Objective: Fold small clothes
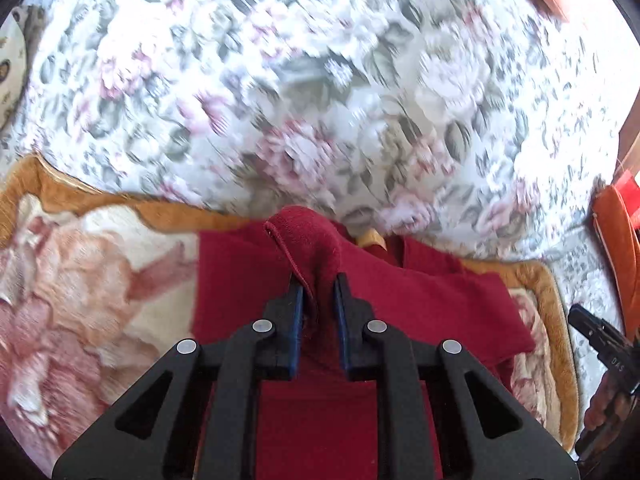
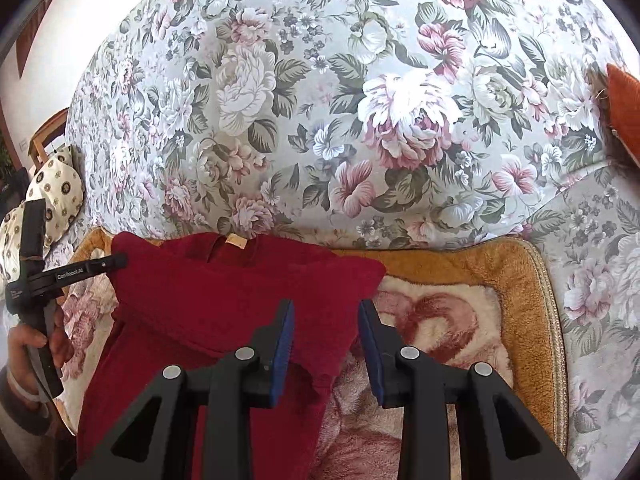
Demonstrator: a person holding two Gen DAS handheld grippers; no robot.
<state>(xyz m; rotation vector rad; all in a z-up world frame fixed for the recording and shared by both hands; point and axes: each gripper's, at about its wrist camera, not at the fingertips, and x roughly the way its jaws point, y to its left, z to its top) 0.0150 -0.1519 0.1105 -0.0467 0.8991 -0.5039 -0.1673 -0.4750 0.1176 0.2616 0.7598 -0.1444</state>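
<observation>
Currently, my left gripper [image 1: 318,282] pinched the red garment's [image 1: 420,300] sleeve, lifted for folding; my right gripper [image 2: 326,308] hung spread above its right edge, over the blanket [image 2: 460,320].

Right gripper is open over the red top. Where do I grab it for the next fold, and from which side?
I'd take the red top at its folded right corner, coming in from the right over the bare blanket. That corner lies flat with its edge exposed, so one finger could slide under. The right gripper hangs open just short of it; the left gripper pinches a raised fold.
</observation>
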